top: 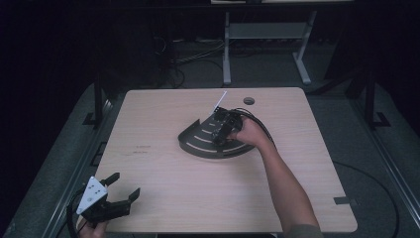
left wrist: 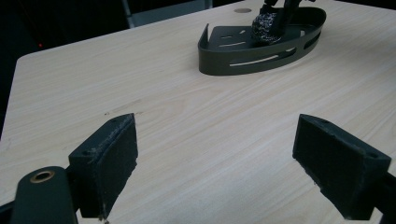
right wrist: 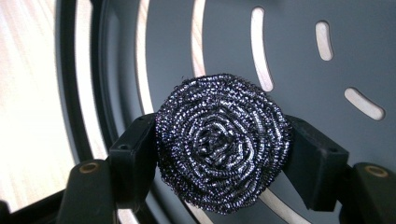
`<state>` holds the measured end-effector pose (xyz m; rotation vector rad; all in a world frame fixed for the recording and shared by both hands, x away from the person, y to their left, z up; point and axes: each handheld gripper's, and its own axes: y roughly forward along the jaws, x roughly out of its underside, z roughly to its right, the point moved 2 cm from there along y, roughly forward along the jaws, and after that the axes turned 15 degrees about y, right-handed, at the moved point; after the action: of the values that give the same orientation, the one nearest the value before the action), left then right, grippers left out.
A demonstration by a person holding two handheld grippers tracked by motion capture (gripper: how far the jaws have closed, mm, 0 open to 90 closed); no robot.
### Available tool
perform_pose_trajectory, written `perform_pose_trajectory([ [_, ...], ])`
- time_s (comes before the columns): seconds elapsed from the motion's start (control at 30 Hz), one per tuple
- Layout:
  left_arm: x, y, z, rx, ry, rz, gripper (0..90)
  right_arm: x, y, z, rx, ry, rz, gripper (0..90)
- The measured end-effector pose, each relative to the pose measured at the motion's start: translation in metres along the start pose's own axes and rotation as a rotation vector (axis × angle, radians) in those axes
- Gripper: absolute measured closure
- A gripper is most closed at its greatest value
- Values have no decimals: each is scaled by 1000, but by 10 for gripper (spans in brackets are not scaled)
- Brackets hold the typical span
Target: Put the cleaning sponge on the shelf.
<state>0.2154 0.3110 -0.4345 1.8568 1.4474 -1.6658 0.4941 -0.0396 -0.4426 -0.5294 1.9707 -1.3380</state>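
Dark silvery steel-wool scourer (right wrist: 222, 142), coiled in glinting rings, over a dark grey tray (right wrist: 299, 56) cut with pale slots; light wood-grain table (top: 163, 168); black jaws, grey three-cornered plate on the left gripper (top: 125, 188).

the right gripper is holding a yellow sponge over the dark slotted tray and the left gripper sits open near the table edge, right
Not quite: the right gripper holds a steel wool scourer, not a yellow sponge, as the right gripper view shows. It is over the dark slotted tray, and the left gripper does sit open near the table edge.

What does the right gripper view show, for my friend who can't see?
A round steel wool scrubber is squeezed between the right gripper's two black jaws. Behind it is a dark slotted tray, with the wooden table beside.
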Motion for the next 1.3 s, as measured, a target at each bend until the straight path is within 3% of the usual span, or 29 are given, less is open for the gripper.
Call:
perform_pose_trajectory([
  [0.5,0,0,0,2,5,-4,133,1,9,9,7,45,9,306],
  [1.0,0,0,0,-1,12,-4,133,1,12,8,9,46,4,278],
  [1.3,0,-1,0,-5,9,-2,133,3,10,8,10,50,10,211],
])
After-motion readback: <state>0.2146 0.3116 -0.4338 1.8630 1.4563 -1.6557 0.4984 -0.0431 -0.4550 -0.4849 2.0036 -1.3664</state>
